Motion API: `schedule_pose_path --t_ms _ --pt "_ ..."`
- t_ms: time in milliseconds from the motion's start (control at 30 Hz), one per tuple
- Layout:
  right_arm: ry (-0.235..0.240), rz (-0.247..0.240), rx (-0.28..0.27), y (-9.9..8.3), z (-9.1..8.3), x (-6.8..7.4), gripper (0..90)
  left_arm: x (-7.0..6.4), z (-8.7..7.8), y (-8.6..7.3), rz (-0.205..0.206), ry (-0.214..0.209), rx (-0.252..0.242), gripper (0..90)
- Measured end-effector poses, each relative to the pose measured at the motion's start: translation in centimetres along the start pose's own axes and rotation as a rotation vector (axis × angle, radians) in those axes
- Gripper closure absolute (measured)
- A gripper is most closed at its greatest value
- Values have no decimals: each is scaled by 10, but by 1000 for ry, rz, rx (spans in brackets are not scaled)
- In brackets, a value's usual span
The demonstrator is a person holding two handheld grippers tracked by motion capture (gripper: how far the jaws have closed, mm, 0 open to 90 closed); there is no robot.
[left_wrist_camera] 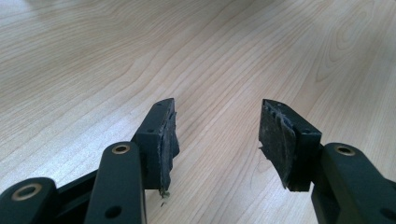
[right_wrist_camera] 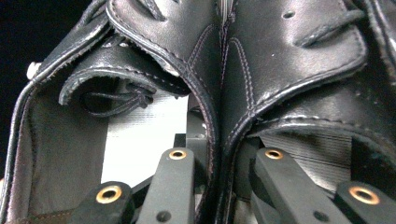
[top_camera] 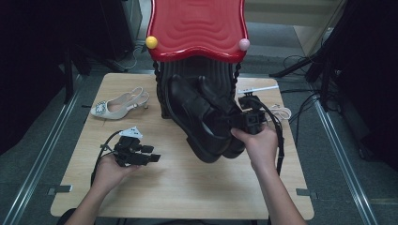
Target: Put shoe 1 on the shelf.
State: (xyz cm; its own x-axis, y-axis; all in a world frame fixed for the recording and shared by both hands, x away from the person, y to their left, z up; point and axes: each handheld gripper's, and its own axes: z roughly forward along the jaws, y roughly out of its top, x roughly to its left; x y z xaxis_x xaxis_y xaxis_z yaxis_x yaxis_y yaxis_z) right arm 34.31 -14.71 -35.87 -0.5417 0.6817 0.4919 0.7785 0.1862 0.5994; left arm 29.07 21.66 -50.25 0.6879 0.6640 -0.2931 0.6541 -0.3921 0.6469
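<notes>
We see the right gripper [top_camera: 248, 121] held up over the right half of the desk [top_camera: 187, 197], clamped on a pair of black leather shoes [top_camera: 206, 117]. In the right gripper view its two jaws reach one into each shoe and pinch the two inner walls together at the seam [right_wrist_camera: 219, 116] where the shoes meet, so both hang from the one grip. In the high view the shoes are lifted off the wood, their soles and heels turned toward the near edge and their toes pointing toward the far edge, just in front of a dark ribbed stand [top_camera: 187, 70] with a red wavy top [top_camera: 197, 28] that sits at the middle of the far edge. A yellow ball [top_camera: 151, 42] and a pink ball [top_camera: 244, 44] sit at the front corners of that red top. The left gripper [top_camera: 136, 152] rests low over the left half of the desk, nearer the near edge, well apart from the shoes; in the left gripper view its jaws stand wide apart with nothing between them, and bare wood grain [left_wrist_camera: 196, 56] lies beyond its worn pads [left_wrist_camera: 275, 135]. A cream slingback heel [top_camera: 119, 105] with a sparkly buckle lies on its side near the far left corner, and a white cord [top_camera: 280, 111] lies toward the far right edge.
</notes>
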Motion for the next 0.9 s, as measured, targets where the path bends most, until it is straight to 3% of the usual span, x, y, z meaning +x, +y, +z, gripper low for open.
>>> schedule_pose_path --t_ms 200,333,433,500,667,733,900 --pt "-67 22 -103 27 18 1 824 1 1 0 2 -1 4 467" --pt "-81 75 -185 38 31 -5 824 0 1 0 6 -5 3 467" --pt "-144 102 -237 46 44 -8 823 0 1 0 5 -7 4 467" --pt "-165 109 -246 49 50 -9 823 0 1 0 5 -9 4 467" --pt "-161 170 -288 55 66 -14 822 0 2 0 8 -8 4 467" --pt "-194 161 -303 57 70 -9 822 -1 2 0 9 -10 7 467" --pt "-220 185 -342 61 81 -4 818 -1 2 1 13 -12 7 467"
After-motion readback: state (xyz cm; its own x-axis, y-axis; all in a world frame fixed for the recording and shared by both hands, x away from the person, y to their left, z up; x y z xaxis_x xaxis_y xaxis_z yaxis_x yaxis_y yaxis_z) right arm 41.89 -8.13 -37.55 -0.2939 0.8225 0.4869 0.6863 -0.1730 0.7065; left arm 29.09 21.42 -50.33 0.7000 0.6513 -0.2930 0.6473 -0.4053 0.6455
